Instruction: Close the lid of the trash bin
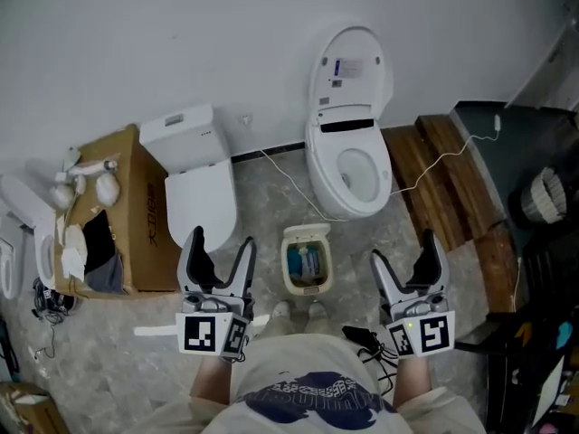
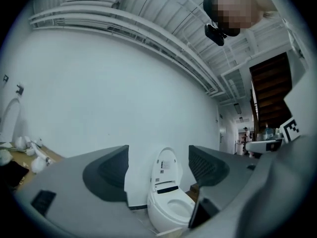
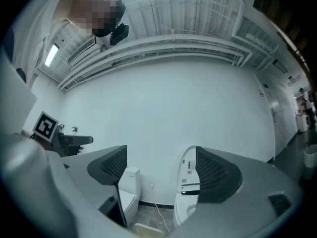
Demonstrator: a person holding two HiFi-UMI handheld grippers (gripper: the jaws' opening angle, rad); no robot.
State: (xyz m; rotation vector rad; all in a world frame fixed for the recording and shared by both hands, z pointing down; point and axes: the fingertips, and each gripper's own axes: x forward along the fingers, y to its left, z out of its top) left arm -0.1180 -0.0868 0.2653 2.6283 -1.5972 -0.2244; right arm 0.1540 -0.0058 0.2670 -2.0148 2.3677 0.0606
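A small cream trash bin (image 1: 306, 262) stands on the floor between two toilets, just ahead of my feet. Its lid (image 1: 306, 234) is tipped up at the far side, and blue rubbish shows inside. My left gripper (image 1: 220, 253) is open and empty, held left of the bin and nearer to me. My right gripper (image 1: 409, 262) is open and empty too, to the bin's right. In the right gripper view the gripper (image 3: 159, 170) points at the white wall, and the cream bin top (image 3: 147, 230) peeks in at the bottom edge. The left gripper (image 2: 157, 170) faces the open toilet.
A white toilet (image 1: 348, 143) with its lid raised stands beyond the bin. A second toilet (image 1: 201, 188) with its lid down is at the left, beside a cardboard box (image 1: 127, 197). Wooden planks (image 1: 443, 179) and a white cable (image 1: 425, 165) lie at the right. Dark furniture (image 1: 534, 242) fills the right edge.
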